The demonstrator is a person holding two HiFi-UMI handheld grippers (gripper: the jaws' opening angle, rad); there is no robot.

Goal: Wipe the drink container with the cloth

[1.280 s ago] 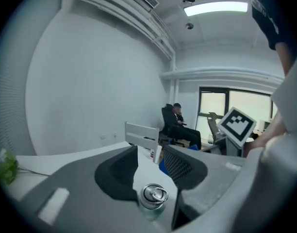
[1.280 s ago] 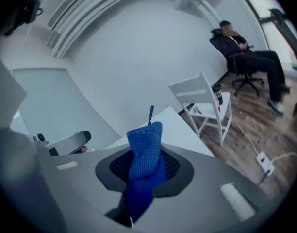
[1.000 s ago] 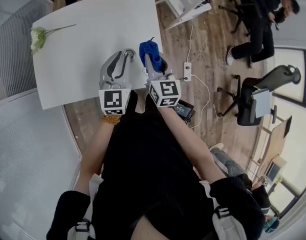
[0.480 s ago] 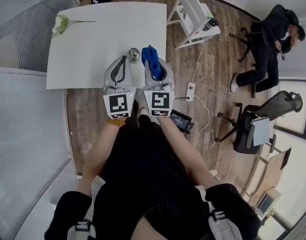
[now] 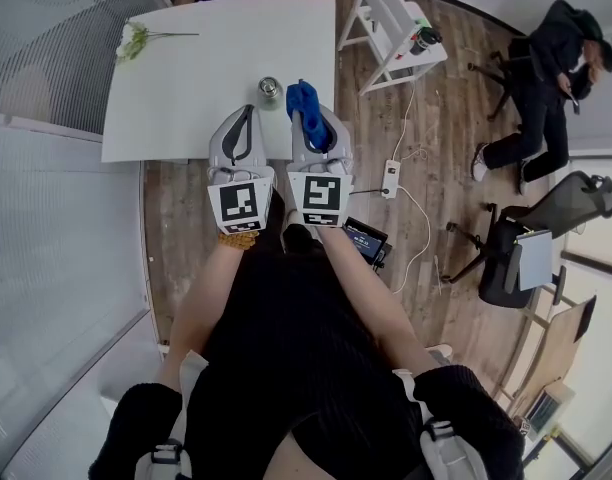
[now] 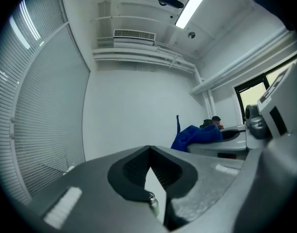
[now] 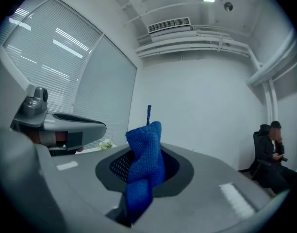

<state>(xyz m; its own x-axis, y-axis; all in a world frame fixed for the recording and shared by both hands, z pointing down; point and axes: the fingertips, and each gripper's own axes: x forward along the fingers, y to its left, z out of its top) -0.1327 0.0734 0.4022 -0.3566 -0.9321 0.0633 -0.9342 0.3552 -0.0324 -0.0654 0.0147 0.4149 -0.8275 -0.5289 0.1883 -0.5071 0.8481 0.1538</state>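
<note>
Drink container [image 5: 270, 89] stands upright on the white worktop [image 5: 176, 78], close to its near edge. In the head view you see it end-on as a round metal top, so its long axis runs vertical. It sits just ahead of the gap between your two grippers, slightly left of centre. The tip of your left gripper [image 5: 248, 114] is just beside it on one side and the cloth [image 5: 302, 96] just beside it on the other. Contact between cloth and container: cannot tell from above. Neither gripper view shows the container; both look level, over it, at the far wall. Right gripper [image 5: 308, 118]: fingers clenched on the blue cloth, which stands up from between them in a twisted bunch with a thin loop sticking out of the top. Left gripper: its own view shows the fingers [image 6: 160, 171] brought together at the tip with nothing between them, so it is empty. Judgement: wiping not yet under way. The coming move turns on the cloth lying to the container's right. You would sweep the right gripper a little leftward and down to bring the cloth against the container wall. The left gripper is the nearer one for steadying, but its fingers would have to part first. Risk: an unsteadied container may tip or slide. A flower [image 5: 136, 40] lies well apart at the far left corner.
</note>
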